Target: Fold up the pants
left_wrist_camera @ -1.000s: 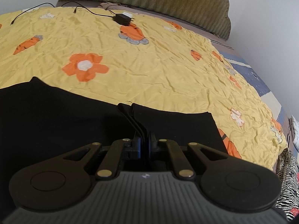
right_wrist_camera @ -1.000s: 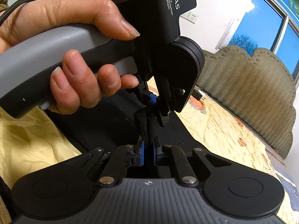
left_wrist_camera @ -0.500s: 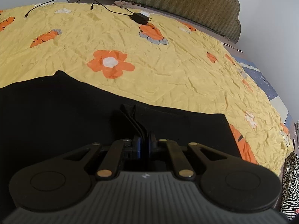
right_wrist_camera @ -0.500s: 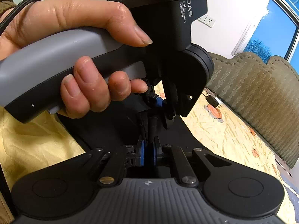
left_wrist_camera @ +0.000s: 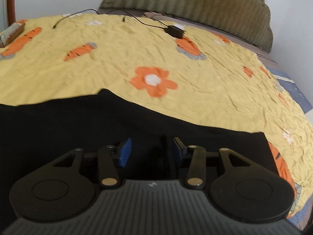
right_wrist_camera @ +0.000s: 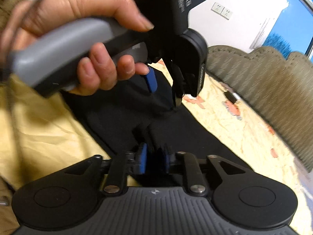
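Lying spread over a yellow bedspread (left_wrist_camera: 205,90) printed with orange carrots and flowers, the black pants (left_wrist_camera: 82,129) take up the near part of the bed, flat and dark enough that their folds are hard to read. In the left wrist view their far edge runs across the picture from left to right, ending in a square corner near the bed's right side; in the right wrist view the cloth stretches as a long band away from the camera toward the headboard (right_wrist_camera: 264,82), so its long axis runs roughly between the two grippers. Around it the bed is mostly bare: a black charger (left_wrist_camera: 174,31) with its cable (left_wrist_camera: 140,20) sits far off by the olive headboard, and a small box-like thing (left_wrist_camera: 11,33) rests at the far left edge, too blurred to name. A window (right_wrist_camera: 289,25) and wall sockets (right_wrist_camera: 222,10) show beyond. The left gripper (left_wrist_camera: 150,149) hangs just over the pants with its jaws opening, blue pads well apart, a dark ridge of cloth standing between them but not pressed. A hand (right_wrist_camera: 82,45) holds this gripper by its grey handle, and it stands right in front of the right gripper (right_wrist_camera: 154,157), blocking much of the view. The right gripper's jaws are opening too, blue pads slightly parted with a bunched fold of the pants between them; whether they touch it I cannot tell.
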